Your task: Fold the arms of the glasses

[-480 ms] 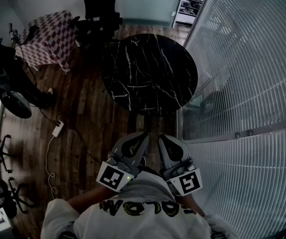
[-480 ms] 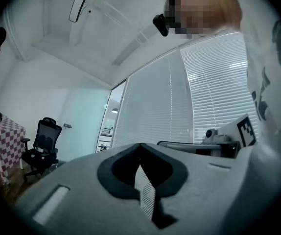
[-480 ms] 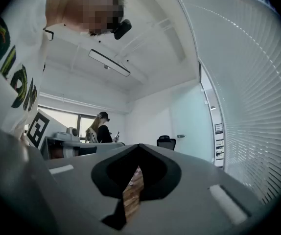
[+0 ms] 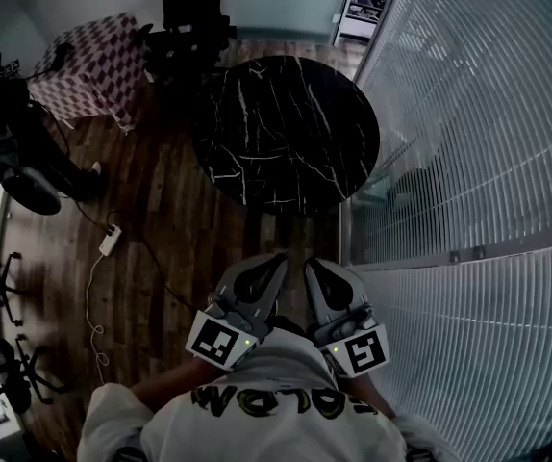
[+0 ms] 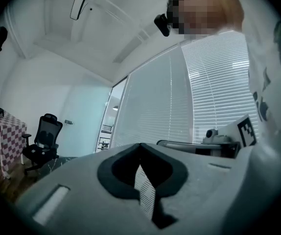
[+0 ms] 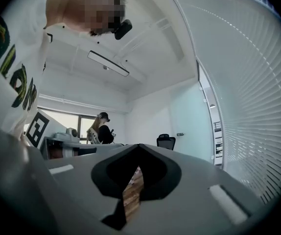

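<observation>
No glasses show in any view. A round black marble table (image 4: 286, 133) stands on the wooden floor ahead of me, and its top looks bare. My left gripper (image 4: 276, 260) and right gripper (image 4: 313, 264) are held side by side close to my chest, short of the table and pointing level. Both are shut with nothing between the jaws. In the left gripper view the closed left gripper (image 5: 140, 147) faces a wall of blinds. In the right gripper view the closed right gripper (image 6: 139, 147) faces the room.
A glass wall with white blinds (image 4: 468, 162) runs along the right. A black office chair (image 4: 191, 17) stands behind the table, and a checkered-cloth table (image 4: 93, 65) sits far left. A power strip (image 4: 110, 245) with its cable lies on the floor. Another person (image 6: 100, 129) stands by a window.
The head view has shifted slightly, so the table sits a little higher in the picture. Both grippers keep their place and stay shut.
</observation>
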A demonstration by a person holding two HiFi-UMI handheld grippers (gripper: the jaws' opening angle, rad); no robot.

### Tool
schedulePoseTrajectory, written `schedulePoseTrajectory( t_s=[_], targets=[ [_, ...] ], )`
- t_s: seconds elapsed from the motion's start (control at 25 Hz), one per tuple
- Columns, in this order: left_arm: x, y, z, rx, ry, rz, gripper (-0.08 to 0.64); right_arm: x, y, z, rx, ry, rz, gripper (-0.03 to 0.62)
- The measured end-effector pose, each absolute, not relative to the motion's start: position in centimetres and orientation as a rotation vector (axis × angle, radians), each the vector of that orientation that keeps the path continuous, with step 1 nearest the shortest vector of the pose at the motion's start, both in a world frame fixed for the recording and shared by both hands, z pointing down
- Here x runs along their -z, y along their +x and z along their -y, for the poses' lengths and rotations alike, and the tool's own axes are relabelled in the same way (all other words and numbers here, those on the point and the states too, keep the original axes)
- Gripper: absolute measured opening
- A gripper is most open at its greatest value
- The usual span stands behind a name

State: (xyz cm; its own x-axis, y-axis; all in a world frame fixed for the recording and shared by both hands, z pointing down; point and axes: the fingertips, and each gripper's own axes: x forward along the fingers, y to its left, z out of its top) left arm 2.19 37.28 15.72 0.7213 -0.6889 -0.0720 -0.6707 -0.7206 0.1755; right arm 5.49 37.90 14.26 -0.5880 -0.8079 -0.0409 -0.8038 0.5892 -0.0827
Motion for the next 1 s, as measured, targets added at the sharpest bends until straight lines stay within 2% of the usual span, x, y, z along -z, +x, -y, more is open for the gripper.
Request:
schedulePoseTrajectory(
  t_s=[0.52, 1.0],
  targets=[
    [-17.8, 1.9, -33.2, 0.206, 2.706, 1.097, 0.002, -15.6, 5.3, -34.0, 0.125, -1.362, -2.737, 0.002],
    [-18.7, -0.7, -20.1, 0.192, 2.703, 1.053, 0.002, -17.0, 2.6, -20.8, 0.115, -1.392, -2.785, 0.002]
  ],
)
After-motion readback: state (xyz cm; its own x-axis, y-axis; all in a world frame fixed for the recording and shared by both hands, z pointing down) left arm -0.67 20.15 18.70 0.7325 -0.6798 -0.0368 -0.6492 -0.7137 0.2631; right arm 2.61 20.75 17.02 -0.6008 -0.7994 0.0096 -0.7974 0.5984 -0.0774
